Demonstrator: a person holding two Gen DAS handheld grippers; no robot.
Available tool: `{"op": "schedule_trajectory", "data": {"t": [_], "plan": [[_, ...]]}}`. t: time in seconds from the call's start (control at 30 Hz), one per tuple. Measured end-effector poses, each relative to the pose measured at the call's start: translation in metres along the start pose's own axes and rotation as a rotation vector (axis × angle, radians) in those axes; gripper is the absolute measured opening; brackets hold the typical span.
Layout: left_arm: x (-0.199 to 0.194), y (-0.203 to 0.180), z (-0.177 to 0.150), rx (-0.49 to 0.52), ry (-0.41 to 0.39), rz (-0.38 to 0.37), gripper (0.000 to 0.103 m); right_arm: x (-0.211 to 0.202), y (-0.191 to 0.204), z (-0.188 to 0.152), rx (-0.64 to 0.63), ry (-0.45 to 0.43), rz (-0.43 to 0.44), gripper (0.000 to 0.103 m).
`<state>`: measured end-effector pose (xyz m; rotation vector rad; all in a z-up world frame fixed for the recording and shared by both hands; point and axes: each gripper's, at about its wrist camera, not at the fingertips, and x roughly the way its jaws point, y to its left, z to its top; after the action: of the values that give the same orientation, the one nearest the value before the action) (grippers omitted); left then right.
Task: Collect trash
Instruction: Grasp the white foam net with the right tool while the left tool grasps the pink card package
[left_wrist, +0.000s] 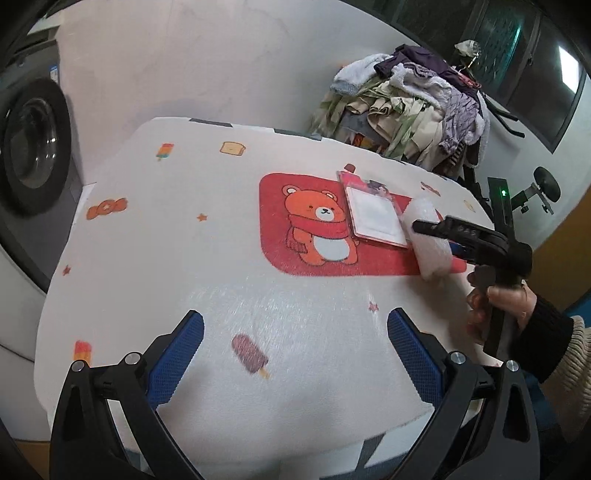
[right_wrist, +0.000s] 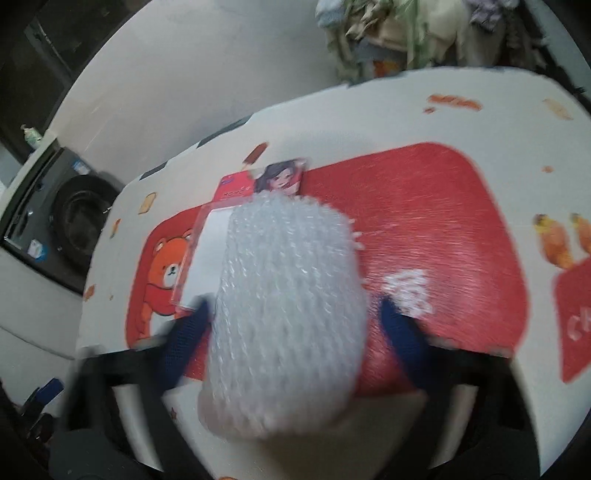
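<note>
A white foam-net sleeve (right_wrist: 288, 295) fills the right wrist view between the blue pads of my right gripper (right_wrist: 295, 317), which is shut on it just above the table. In the left wrist view the sleeve (left_wrist: 430, 240) and the right gripper (left_wrist: 436, 232) are at the right side of the table. A flat red and clear plastic package (left_wrist: 373, 210) lies on the red bear panel beside the sleeve; it also shows in the right wrist view (right_wrist: 236, 206). My left gripper (left_wrist: 295, 350) is open and empty over the near part of the table.
The table (left_wrist: 166, 240) has a white cloth with a red bear print. A washing machine (left_wrist: 29, 147) stands at the left. A pile of clothes (left_wrist: 413, 110) sits behind the table's far edge.
</note>
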<state>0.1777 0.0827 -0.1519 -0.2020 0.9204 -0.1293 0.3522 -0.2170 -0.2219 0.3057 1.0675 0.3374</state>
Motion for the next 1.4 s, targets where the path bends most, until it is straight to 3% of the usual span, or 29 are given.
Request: {"op": "schedule_trajectory", "data": {"t": [0.1, 0.2, 0.3, 0.4, 0.53, 0.63, 0.93, 1.2, 1.4], "plan": [[0.017, -0.014, 0.013, 0.038, 0.005, 0.021, 0.097, -0.011, 0.0, 0.001, -0.051, -0.041, 0.03, 0.05], [0.044, -0.034, 0.032, 0.068, 0.016, 0.018, 0.097, -0.035, -0.012, -0.001, -0.079, -0.127, -0.025, 0.05], [0.072, -0.065, 0.051, 0.123, 0.011, 0.003, 0.097, -0.054, -0.02, -0.008, -0.202, -0.234, -0.251, 0.05], [0.102, -0.1, 0.071, 0.181, 0.015, -0.008, 0.097, -0.059, -0.035, -0.014, -0.217, -0.272, -0.323, 0.05], [0.143, -0.133, 0.094, 0.211, 0.056, -0.006, 0.097, -0.058, -0.056, -0.015, -0.132, -0.279, -0.267, 0.05], [0.176, -0.156, 0.104, 0.275, 0.097, 0.052, 0.097, -0.054, -0.064, -0.015, -0.103, -0.253, -0.224, 0.05], [0.222, -0.164, 0.12, 0.26, 0.147, 0.192, 0.097, -0.057, -0.071, -0.02, -0.055, -0.253, -0.142, 0.05], [0.237, -0.144, 0.129, 0.108, 0.213, 0.1, 0.098, -0.055, -0.071, -0.021, -0.058, -0.247, -0.123, 0.05], [0.233, -0.156, 0.133, 0.153, 0.185, 0.123, 0.098, -0.056, -0.069, -0.023, -0.062, -0.25, -0.119, 0.05]]}}
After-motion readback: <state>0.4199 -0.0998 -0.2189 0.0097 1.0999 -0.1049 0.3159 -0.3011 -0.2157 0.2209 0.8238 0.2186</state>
